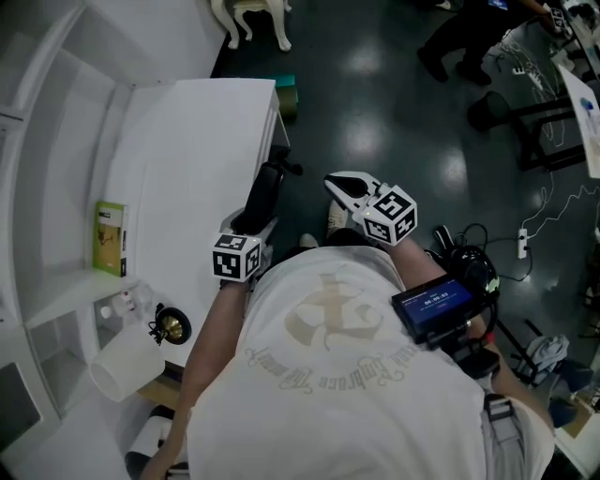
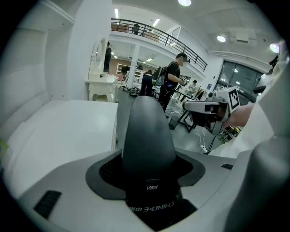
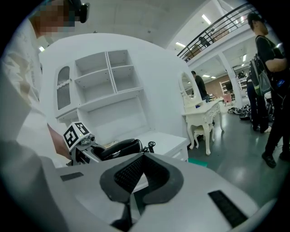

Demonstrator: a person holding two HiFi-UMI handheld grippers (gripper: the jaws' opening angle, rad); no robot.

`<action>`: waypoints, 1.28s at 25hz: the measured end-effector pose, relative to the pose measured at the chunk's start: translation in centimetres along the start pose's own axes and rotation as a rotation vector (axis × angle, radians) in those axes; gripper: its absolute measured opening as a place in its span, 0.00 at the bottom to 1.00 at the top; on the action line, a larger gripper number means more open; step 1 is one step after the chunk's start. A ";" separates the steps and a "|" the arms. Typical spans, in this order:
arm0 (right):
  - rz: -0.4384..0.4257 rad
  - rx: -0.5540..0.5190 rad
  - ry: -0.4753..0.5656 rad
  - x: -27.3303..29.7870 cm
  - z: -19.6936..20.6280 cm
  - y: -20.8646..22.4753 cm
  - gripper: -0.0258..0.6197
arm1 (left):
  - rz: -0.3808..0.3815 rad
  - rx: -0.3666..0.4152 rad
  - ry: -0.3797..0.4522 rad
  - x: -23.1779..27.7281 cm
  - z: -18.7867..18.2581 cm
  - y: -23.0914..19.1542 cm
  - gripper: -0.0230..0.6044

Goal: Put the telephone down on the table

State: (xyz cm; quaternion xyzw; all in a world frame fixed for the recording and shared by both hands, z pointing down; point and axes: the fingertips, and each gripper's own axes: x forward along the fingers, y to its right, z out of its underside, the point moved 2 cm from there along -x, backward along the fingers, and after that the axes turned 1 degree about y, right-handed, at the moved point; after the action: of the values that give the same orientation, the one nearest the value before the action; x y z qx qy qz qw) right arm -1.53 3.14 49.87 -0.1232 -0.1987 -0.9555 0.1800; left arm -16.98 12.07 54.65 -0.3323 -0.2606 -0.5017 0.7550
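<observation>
The telephone is a black handset [image 1: 263, 195] with a coiled cord [image 3: 148, 146]. My left gripper [image 1: 255, 223] is shut on it and holds it over the right edge of the white table [image 1: 192, 155]. In the left gripper view the handset [image 2: 147, 131] rises between the jaws and fills the middle. The right gripper view shows the handset [image 3: 118, 148] lying level just above the tabletop. My right gripper [image 1: 345, 187] hangs to the right of the table over the dark floor, shut with nothing in it.
A green booklet [image 1: 111, 239] leans on the white shelf at the left. A small brass bell [image 1: 172, 326] and a white cylinder [image 1: 127, 367] lie at the table's near end. White vanity legs [image 1: 255, 17] stand beyond the table. People and cables are on the floor to the right.
</observation>
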 end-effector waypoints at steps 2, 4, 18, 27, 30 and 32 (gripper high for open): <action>-0.015 -0.002 -0.006 0.6 -0.4 0.8 0.06 | -0.006 -0.011 0.000 0.5 -0.5 -0.2 0.48; -0.028 -0.009 -0.005 1.1 -1.2 1.9 0.06 | -0.017 -0.020 0.002 1.1 -1.3 -0.6 0.48; -0.109 -0.017 -0.017 3.7 -4.5 9.1 0.06 | -0.089 -0.078 0.017 5.4 -6.5 -1.9 0.48; -0.149 -0.006 -0.015 4.8 -5.7 12.0 0.06 | -0.131 -0.092 0.014 7.0 -9.5 -2.9 0.48; -0.145 0.000 -0.019 5.2 -5.7 12.3 0.06 | -0.132 -0.090 0.011 7.1 -9.8 -3.5 0.48; -0.140 0.001 -0.021 5.6 -5.9 12.6 0.06 | -0.135 -0.087 0.014 7.2 -10.2 -4.3 0.48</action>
State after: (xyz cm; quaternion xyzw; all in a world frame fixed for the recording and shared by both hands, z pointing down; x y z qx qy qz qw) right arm -2.64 -11.77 50.59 -0.1190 -0.2093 -0.9642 0.1108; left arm -17.73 -1.10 54.35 -0.3430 -0.2553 -0.5644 0.7062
